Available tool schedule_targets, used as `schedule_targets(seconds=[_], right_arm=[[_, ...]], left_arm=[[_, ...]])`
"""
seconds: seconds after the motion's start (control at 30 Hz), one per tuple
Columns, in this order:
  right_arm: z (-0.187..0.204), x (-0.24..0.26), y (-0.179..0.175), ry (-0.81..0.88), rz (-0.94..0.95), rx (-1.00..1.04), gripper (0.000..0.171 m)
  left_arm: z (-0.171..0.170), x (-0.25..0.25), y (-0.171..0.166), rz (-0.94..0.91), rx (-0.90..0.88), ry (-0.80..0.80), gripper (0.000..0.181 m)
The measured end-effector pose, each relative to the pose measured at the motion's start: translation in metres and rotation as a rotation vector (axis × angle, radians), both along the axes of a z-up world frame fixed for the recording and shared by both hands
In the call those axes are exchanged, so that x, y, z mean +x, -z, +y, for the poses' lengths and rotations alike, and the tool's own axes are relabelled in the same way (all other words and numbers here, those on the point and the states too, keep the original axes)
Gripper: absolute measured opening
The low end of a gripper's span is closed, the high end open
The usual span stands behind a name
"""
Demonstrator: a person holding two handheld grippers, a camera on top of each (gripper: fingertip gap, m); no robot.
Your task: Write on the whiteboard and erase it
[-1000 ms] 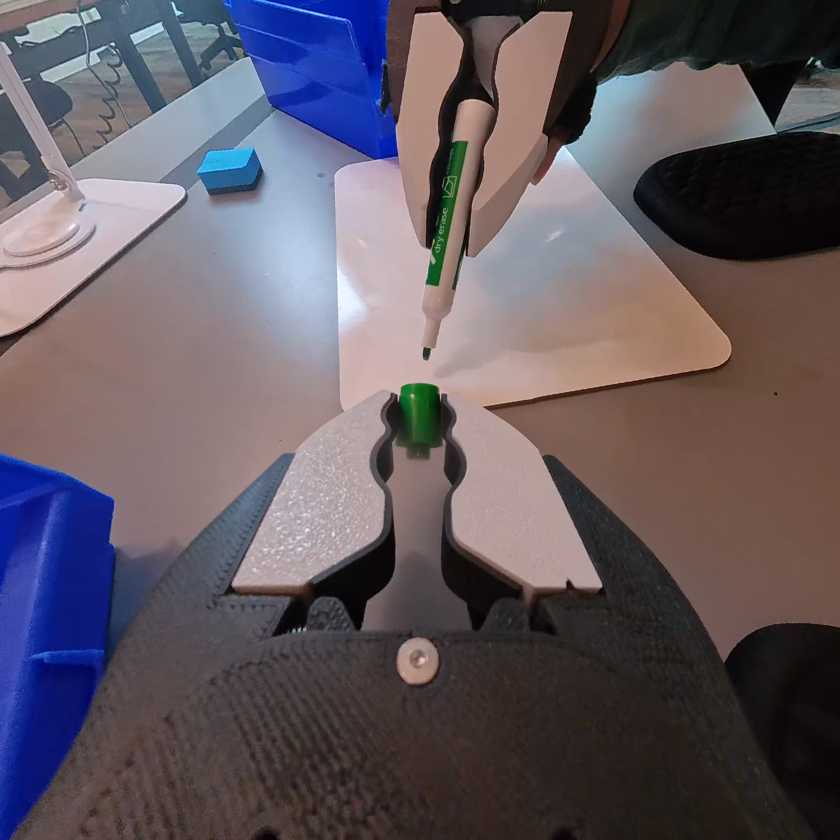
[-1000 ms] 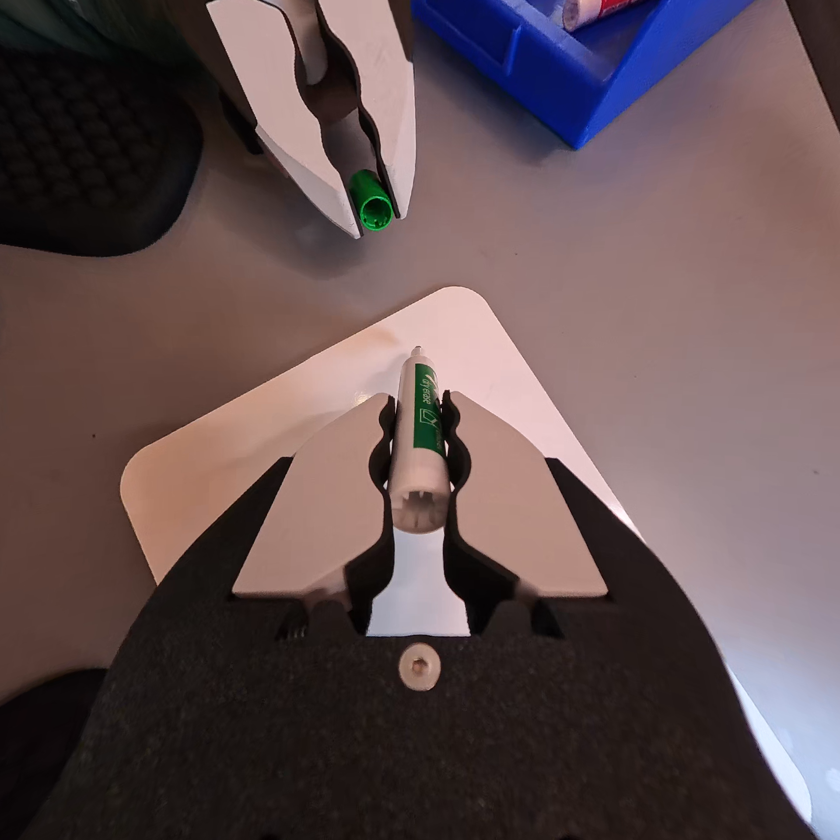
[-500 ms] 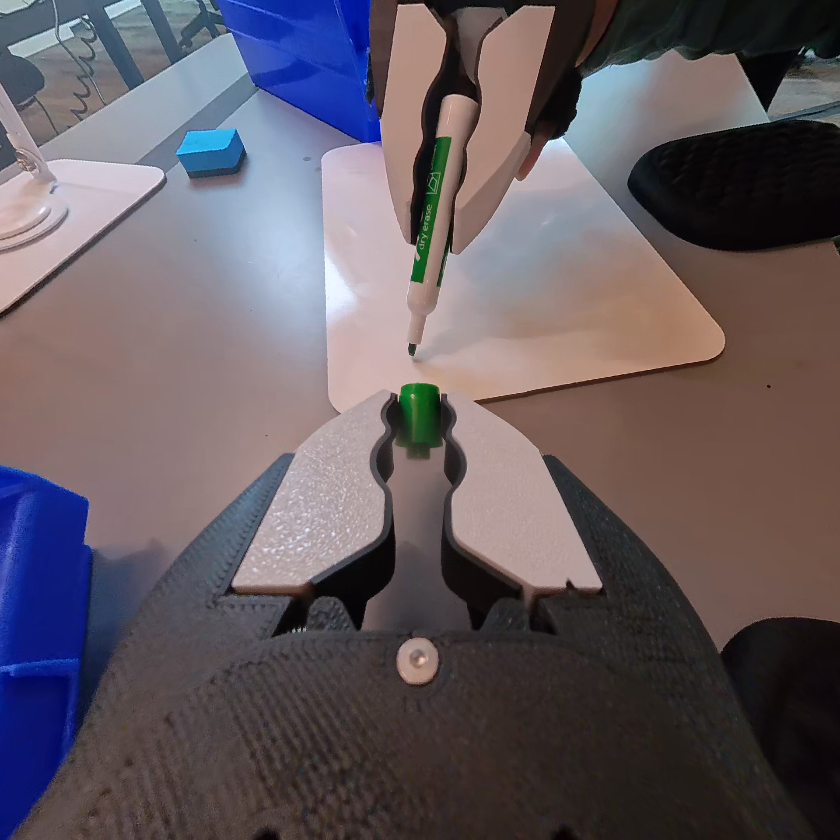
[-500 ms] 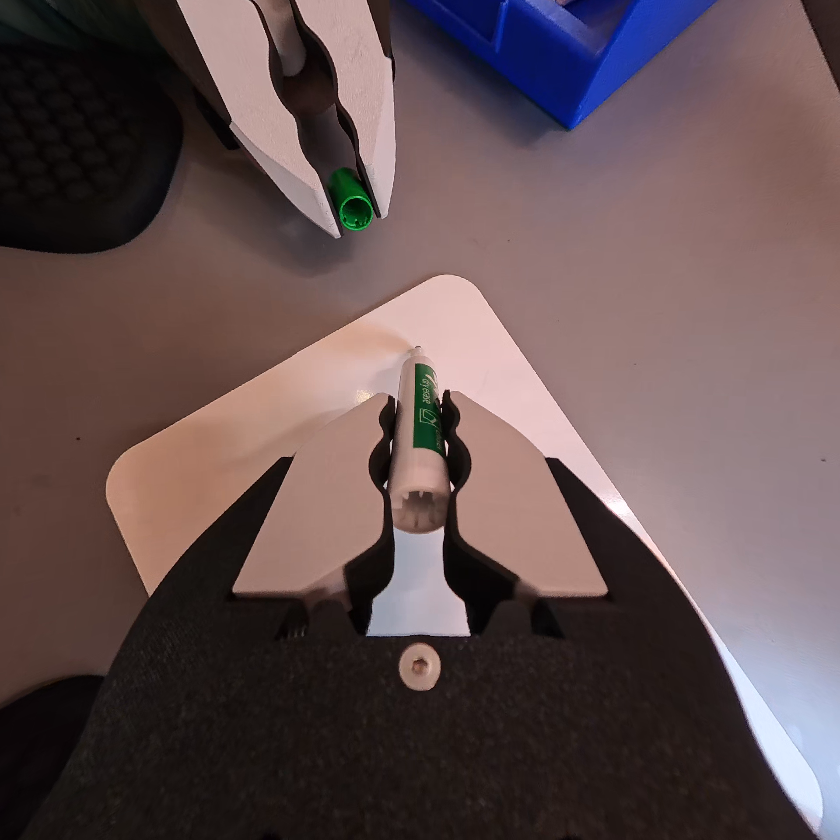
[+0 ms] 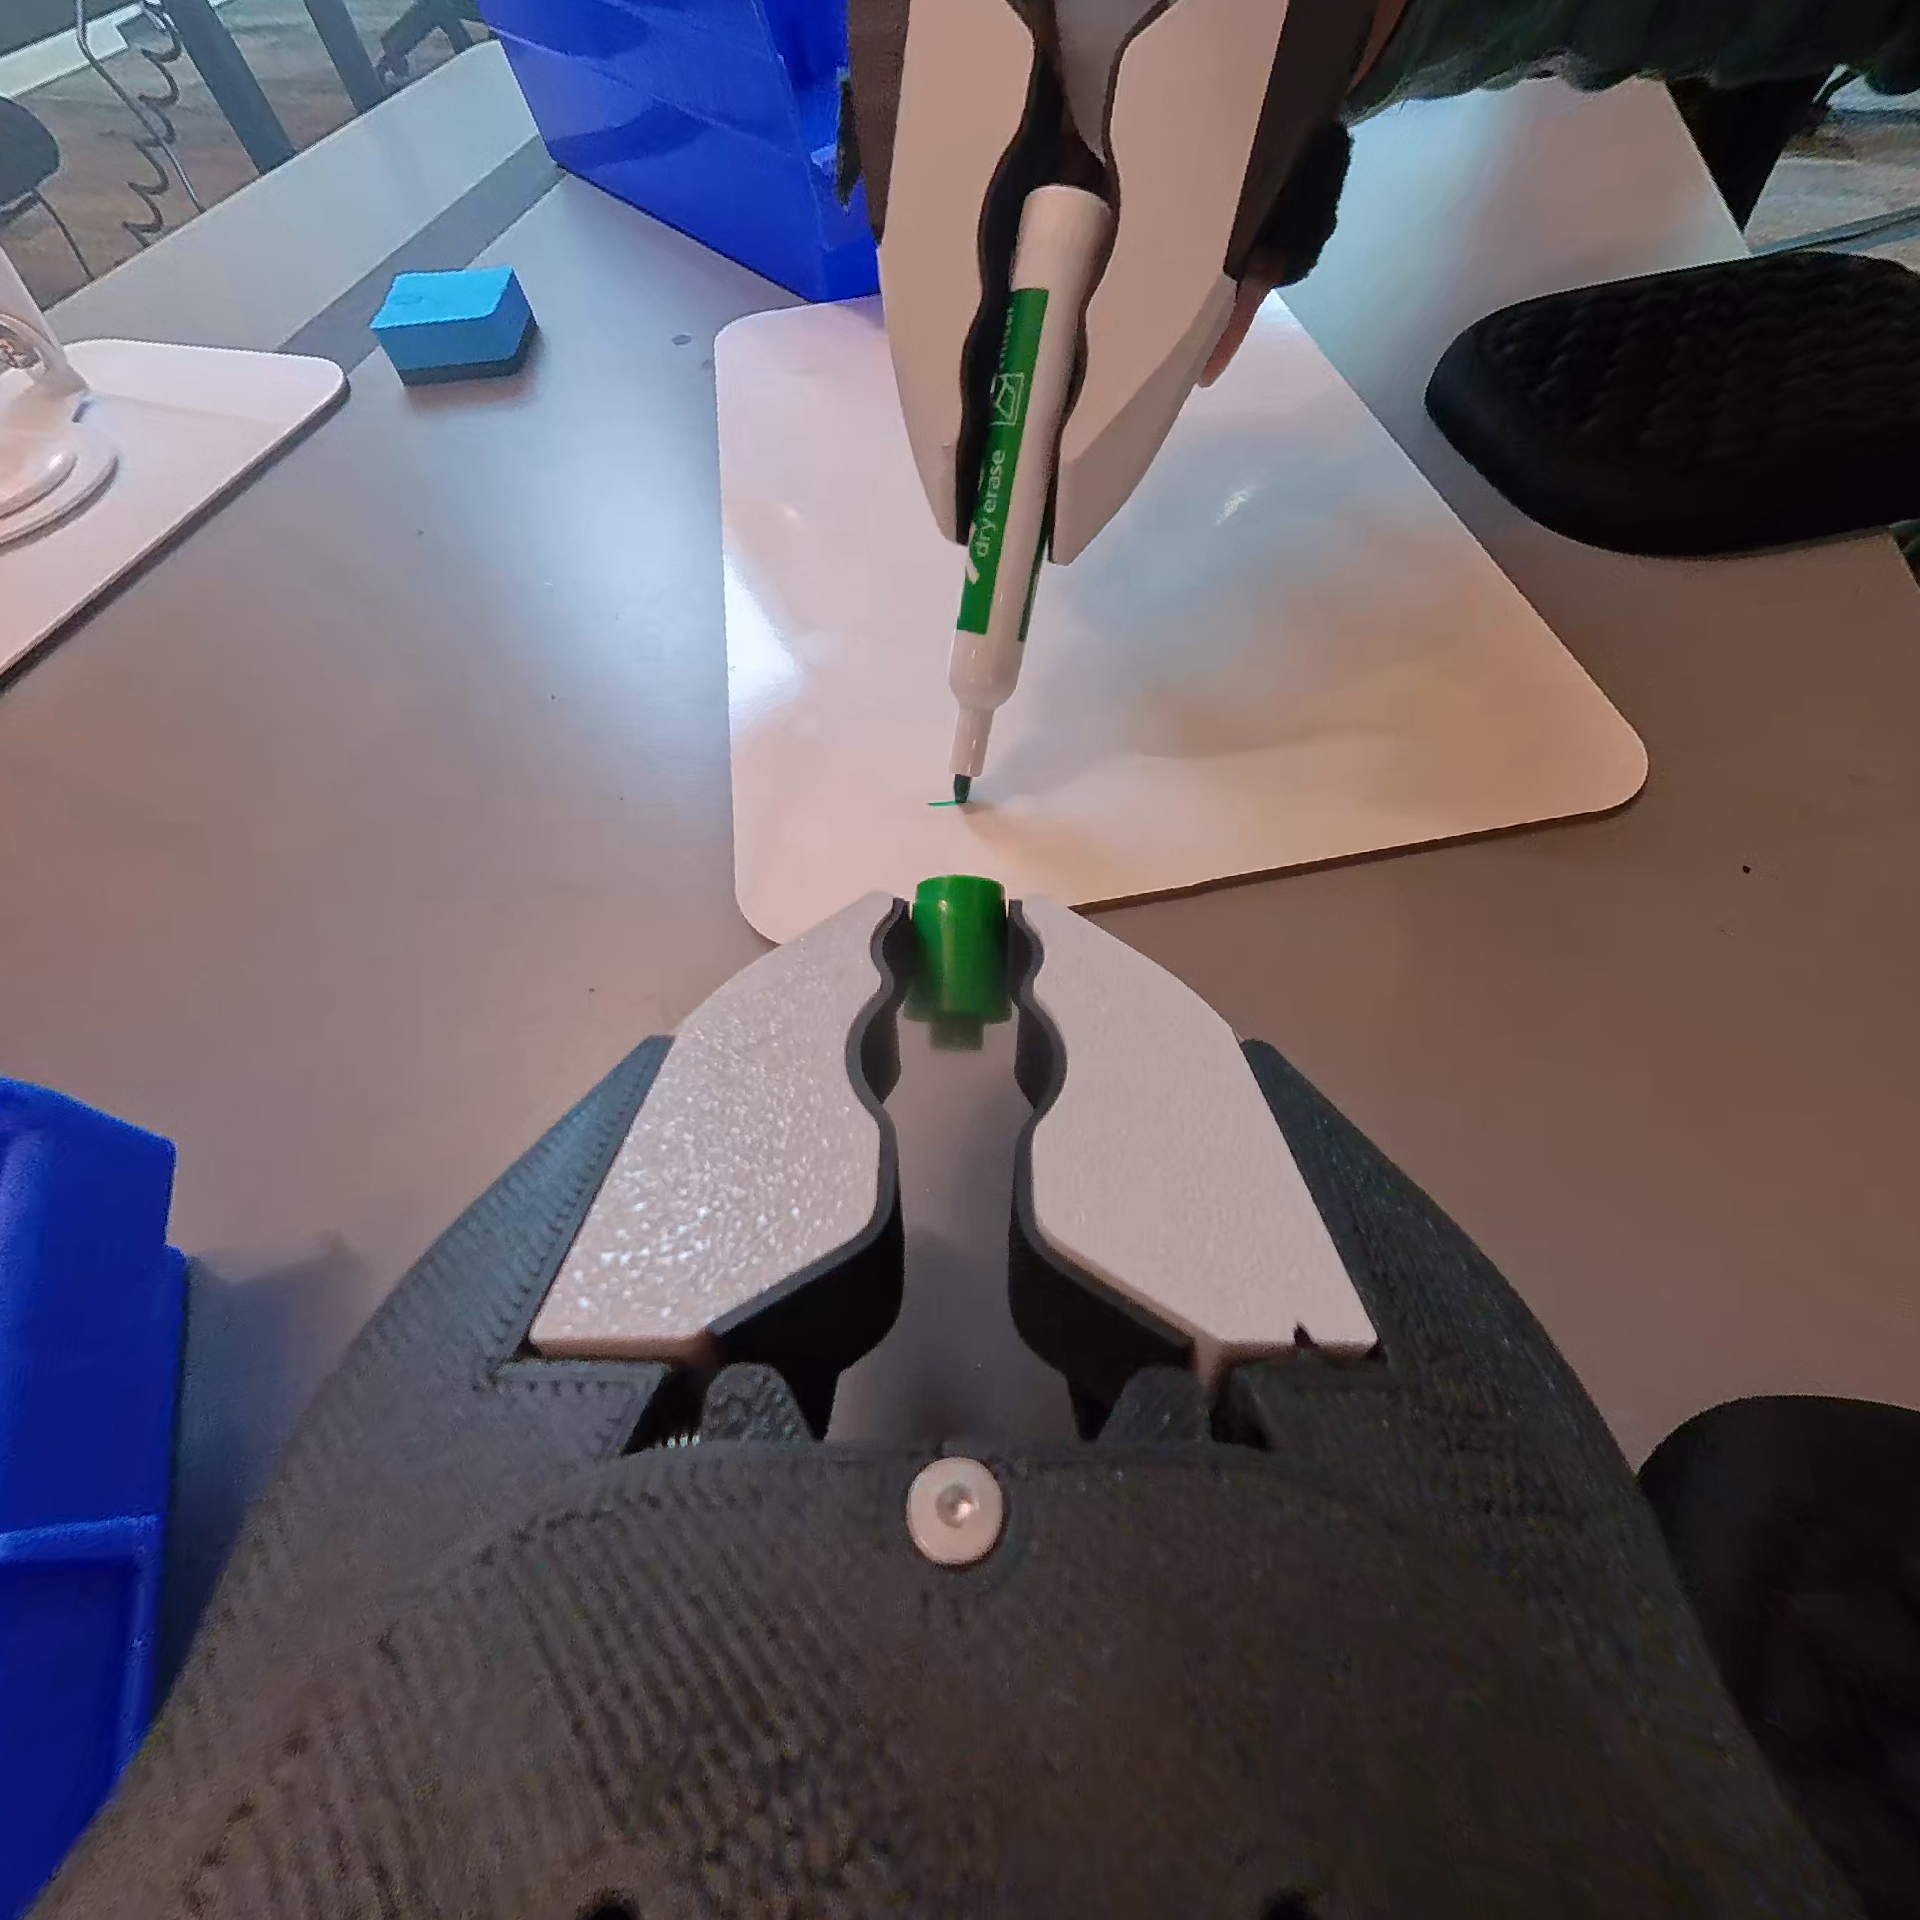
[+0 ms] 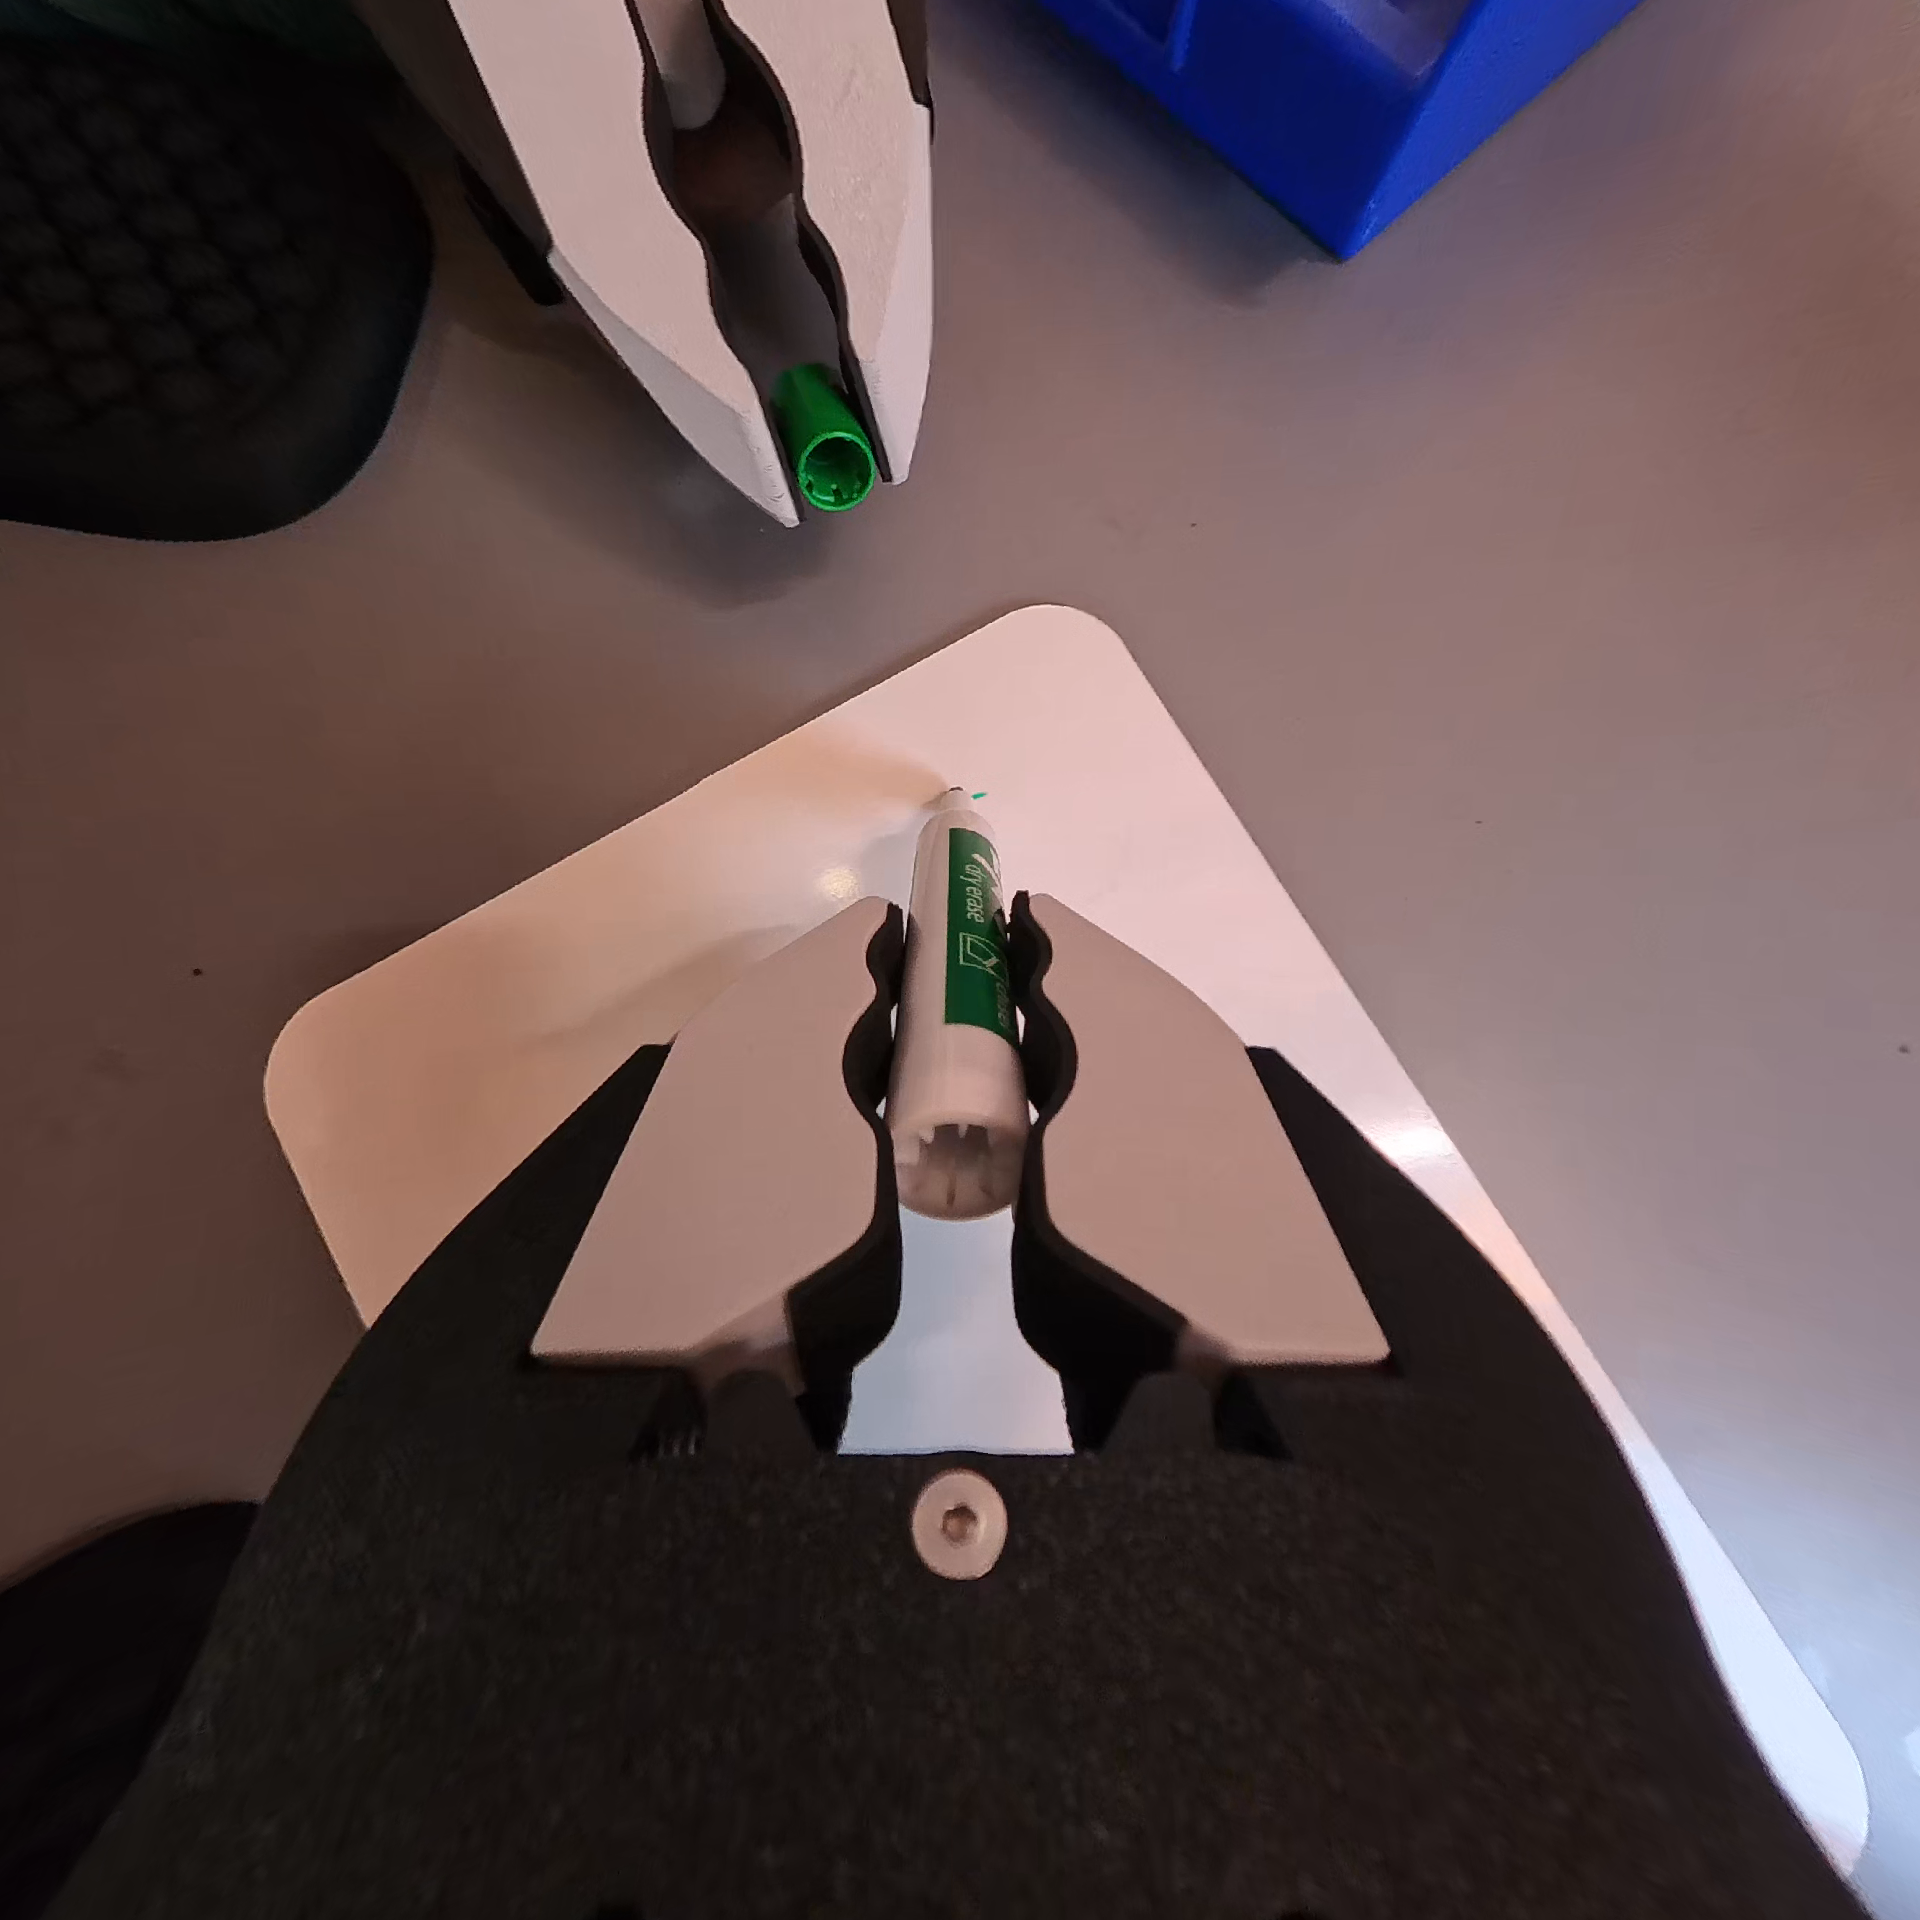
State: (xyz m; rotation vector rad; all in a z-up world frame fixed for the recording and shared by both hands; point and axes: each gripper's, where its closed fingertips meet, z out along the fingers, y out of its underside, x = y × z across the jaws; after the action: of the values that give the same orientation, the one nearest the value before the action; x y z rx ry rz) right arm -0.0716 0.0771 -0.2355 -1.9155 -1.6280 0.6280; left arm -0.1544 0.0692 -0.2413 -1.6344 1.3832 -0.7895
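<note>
Whiteboard: tilted right gripper presses marker tip.

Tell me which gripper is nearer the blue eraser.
Hard to call; probably the right. The right gripper hangs over the whiteboard, holding the marker, with the eraser off the board's far corner. The left gripper, shut on the cap, sits off the board's near corner.

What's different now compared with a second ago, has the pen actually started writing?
Yes. The right gripper brought the marker down until its tip met the whiteboard, leaving a short green mark near the corner. Nothing was grabbed or released: the left gripper still pinches the green cap, and the blue eraser lies untouched.
</note>
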Motion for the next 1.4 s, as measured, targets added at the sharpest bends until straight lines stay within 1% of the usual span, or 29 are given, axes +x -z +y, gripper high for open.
schedule_targets(seconds=[0.53,0.6,0.73,0.93,1.4], right_arm=[[-0.05,0.019,-0.002,-0.029,-0.035,-0.047,0.019],[-0.046,0.017,-0.006,-0.018,-0.007,-0.035,0.019],[-0.023,0.01,-0.013,0.017,0.03,0.02,0.02],[0.001,0.001,-0.006,0.026,0.033,0.037,0.019],[0.004,-0.001,0.0,0.014,0.021,0.023,0.02]], left_arm=[[-0.002,0.0,0.002,0.012,-0.009,0.004,0.018],[-0.002,0.0,0.003,0.013,-0.009,0.005,0.018],[-0.002,0.0,0.003,0.016,-0.009,0.004,0.018],[-0.002,-0.001,0.002,0.015,-0.008,0.003,0.018],[-0.002,-0.001,0.005,0.019,-0.021,0.01,0.018]])
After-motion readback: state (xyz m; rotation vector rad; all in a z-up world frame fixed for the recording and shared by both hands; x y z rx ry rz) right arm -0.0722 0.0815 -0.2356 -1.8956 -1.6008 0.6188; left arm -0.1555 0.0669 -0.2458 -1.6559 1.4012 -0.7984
